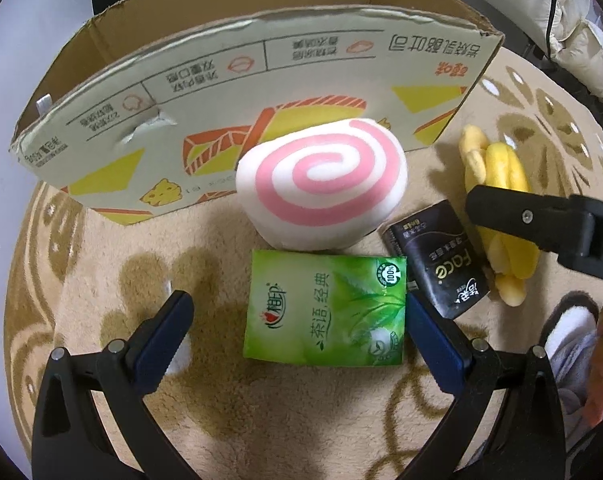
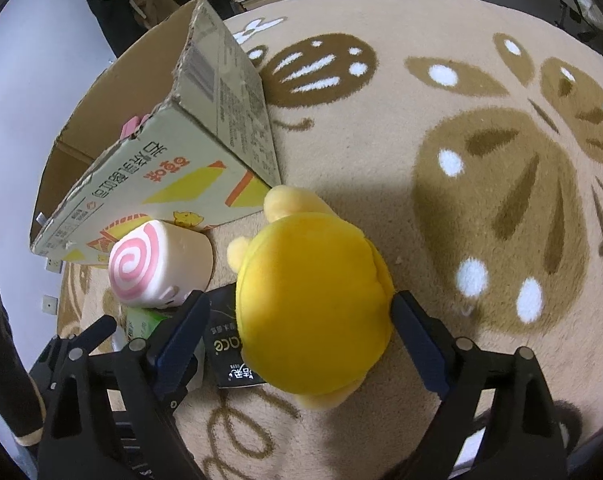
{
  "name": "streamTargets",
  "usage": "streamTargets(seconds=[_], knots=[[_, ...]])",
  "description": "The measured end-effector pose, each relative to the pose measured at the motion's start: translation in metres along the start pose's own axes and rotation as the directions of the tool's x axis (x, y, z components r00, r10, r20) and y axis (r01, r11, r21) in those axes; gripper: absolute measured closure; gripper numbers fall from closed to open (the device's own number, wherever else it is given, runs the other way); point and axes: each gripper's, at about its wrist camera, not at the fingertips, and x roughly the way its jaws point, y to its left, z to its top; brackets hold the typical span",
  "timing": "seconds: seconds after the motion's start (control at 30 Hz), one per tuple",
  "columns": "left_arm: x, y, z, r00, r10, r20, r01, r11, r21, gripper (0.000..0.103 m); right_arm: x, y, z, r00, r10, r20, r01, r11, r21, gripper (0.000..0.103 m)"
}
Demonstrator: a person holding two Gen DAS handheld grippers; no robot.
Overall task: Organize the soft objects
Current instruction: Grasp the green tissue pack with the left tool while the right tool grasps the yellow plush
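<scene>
At the far left, an open cardboard box [image 1: 229,92] is seen standing on a beige patterned rug [image 1: 229,400], its printed side facing the camera. The left gripper [image 1: 297,340] is held low over the rug with its jaws spread wide and nothing between its pads; the green tissue pack [image 1: 325,308] is framed in the gap, lying flat, its right edge just beside the right blue finger [image 1: 433,344], though contact cannot be confirmed. Just beyond the pack, a pink-and-white swirl plush [image 1: 321,184] is set against the front of the box. To its right, a black tissue pack [image 1: 437,258] is laid at a slant, near the corner of the green pack. Further right, the yellow plush toy [image 1: 501,184] is stretched along the rug, partly crossed by a finger of the right gripper [image 2: 301,332]. In the right wrist view, that gripper is opened wide around the yellow plush toy [image 2: 313,300], with a blue pad on either side of its rounded body; whether the pads are pressing on it cannot be told. The toy is overlapping the black pack [image 2: 225,344], and the swirl plush [image 2: 161,268] is lying to their left, before the box [image 2: 181,176].
</scene>
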Motion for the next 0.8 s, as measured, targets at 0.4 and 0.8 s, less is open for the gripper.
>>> streamTargets(seconds=[0.4, 0.8], knots=[[0.013, 0.002, -0.001, 0.999, 0.025, -0.029, -0.026, 0.999, -0.023, 0.000, 0.005, -0.012, 0.000, 0.999, -0.022, -0.031, 0.024, 0.998, 0.055, 0.017], [0.020, 0.018, -0.004, 1.000, -0.013, -0.026, 0.012, 0.999, -0.044, 0.010, 0.006, -0.001, 0.000, 0.999, -0.035, -0.019, 0.035, 0.999, 0.027, 0.026]])
